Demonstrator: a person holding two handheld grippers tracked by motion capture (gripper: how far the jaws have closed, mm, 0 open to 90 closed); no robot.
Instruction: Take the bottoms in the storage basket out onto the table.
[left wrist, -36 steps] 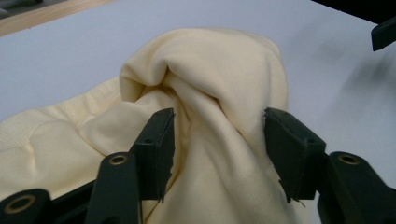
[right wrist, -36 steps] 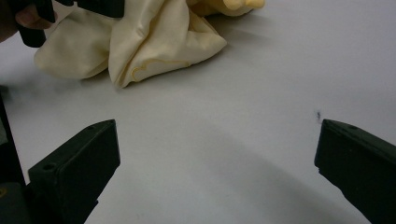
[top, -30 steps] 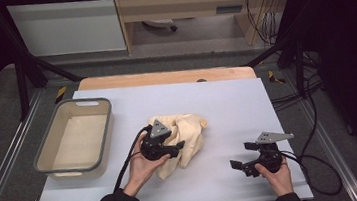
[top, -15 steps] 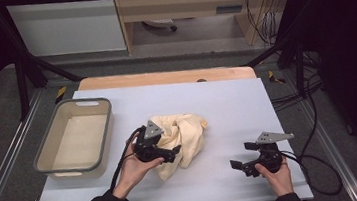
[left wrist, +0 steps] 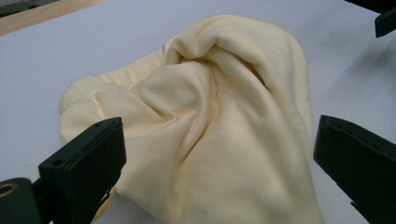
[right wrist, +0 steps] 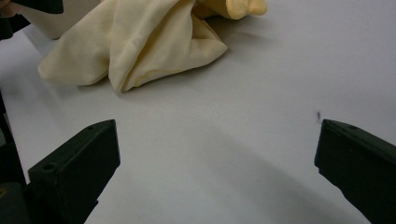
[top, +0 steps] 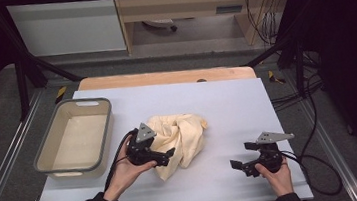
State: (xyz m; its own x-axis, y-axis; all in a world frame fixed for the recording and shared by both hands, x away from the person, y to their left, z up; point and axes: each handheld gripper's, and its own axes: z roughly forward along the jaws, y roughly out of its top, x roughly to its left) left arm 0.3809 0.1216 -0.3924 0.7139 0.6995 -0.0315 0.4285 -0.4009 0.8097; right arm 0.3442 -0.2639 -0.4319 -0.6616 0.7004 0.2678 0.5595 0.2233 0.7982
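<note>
Cloth (top: 180,141) lies crumpled on the table (top: 227,100), outside the tub (top: 74,136). Left gripper (top: 165,156) jaws have just been opening, nothing clamped; right gripper (top: 240,157) jaws apart, empty. Handling remains.

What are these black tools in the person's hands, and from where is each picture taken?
They are hand-held grippers, each with two black jaws. The high view looks down on a white table. The other two pictures come from cameras riding on each gripper. On the table lie a crumpled pale yellow cloth and an empty beige tub. The left gripper has just been opening; its jaws stand wide around the cloth without pressing it. The right gripper is open over bare table. Nothing is held.
</note>
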